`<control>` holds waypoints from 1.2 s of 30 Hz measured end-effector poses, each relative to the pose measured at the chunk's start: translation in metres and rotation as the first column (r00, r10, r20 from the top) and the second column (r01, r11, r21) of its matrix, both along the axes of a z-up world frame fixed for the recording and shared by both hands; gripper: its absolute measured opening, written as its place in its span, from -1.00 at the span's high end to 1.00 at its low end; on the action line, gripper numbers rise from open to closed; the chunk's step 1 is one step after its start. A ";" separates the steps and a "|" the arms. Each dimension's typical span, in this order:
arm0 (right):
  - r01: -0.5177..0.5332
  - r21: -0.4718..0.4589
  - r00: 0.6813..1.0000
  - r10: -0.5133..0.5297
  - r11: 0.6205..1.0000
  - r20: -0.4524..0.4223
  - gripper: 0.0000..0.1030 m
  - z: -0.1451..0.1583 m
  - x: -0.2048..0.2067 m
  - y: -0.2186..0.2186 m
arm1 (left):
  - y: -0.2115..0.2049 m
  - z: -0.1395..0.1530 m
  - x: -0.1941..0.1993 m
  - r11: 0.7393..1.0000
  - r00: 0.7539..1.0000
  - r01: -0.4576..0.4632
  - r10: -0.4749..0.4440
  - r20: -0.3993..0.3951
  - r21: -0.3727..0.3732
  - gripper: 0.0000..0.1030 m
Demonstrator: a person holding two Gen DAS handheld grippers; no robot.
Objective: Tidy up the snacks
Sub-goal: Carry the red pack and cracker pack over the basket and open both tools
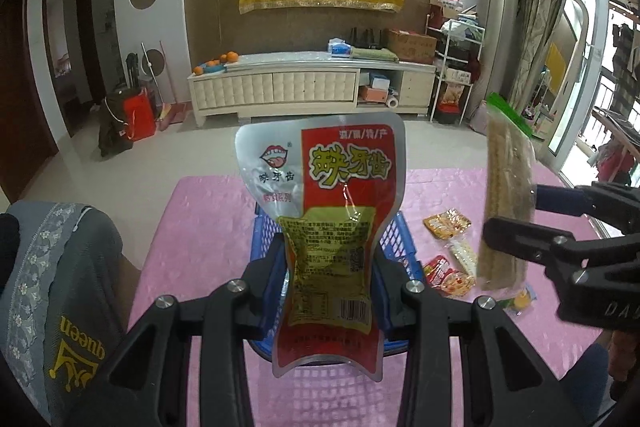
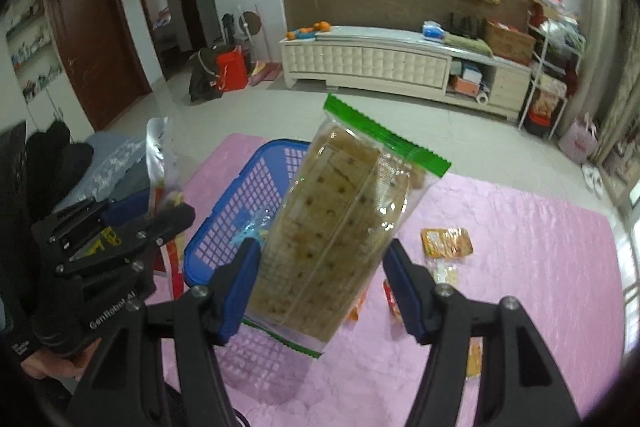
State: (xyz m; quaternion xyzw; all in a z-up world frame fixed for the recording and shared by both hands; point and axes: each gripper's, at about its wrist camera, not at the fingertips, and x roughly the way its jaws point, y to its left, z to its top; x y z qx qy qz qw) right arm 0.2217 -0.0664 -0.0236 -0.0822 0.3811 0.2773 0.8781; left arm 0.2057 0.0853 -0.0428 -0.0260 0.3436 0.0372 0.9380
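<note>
My left gripper (image 1: pixel 329 259) is shut on a red and silver snack pouch (image 1: pixel 328 211) and holds it upright above the blue plastic basket (image 1: pixel 394 247). My right gripper (image 2: pixel 320 279) is shut on a clear cracker pack with green ends (image 2: pixel 332 227) and holds it tilted over the basket's right side (image 2: pixel 240 195). The cracker pack also shows at the right of the left wrist view (image 1: pixel 506 203), with the right gripper (image 1: pixel 516 223) beside it. The left gripper (image 2: pixel 164 223) and the pouch's edge (image 2: pixel 158 155) show at the left of the right wrist view.
Small orange and red snack packets (image 1: pixel 448 223) (image 2: pixel 446 241) lie on the pink tablecloth (image 2: pixel 520 247) right of the basket. A grey cushion (image 1: pixel 60 287) is at the left. A white TV cabinet (image 1: pixel 312 87) stands across the tiled floor.
</note>
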 end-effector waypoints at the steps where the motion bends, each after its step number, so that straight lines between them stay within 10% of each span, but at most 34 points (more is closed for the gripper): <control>1: -0.011 -0.006 1.000 0.011 1.000 -0.001 -0.31 -0.002 0.000 0.005 | 0.003 -0.003 0.001 1.000 1.000 0.001 -0.001 -0.003 -0.001 0.31; 23: -0.049 -0.077 0.996 0.044 0.996 -0.073 -0.31 -0.052 0.027 0.044 | 0.020 -0.082 0.058 0.997 0.974 0.069 -0.074 -0.212 -0.032 0.14; 29: -0.016 -0.067 0.996 0.010 0.998 -0.088 -0.31 -0.046 0.027 0.040 | 0.016 -0.080 0.046 0.996 0.970 0.083 -0.086 -0.227 -0.020 -0.28; 36: -0.014 -0.052 0.996 0.009 0.999 -0.094 -0.31 -0.034 0.022 0.043 | 0.032 -0.060 0.028 0.999 0.982 0.051 -0.053 -0.182 -0.017 -0.34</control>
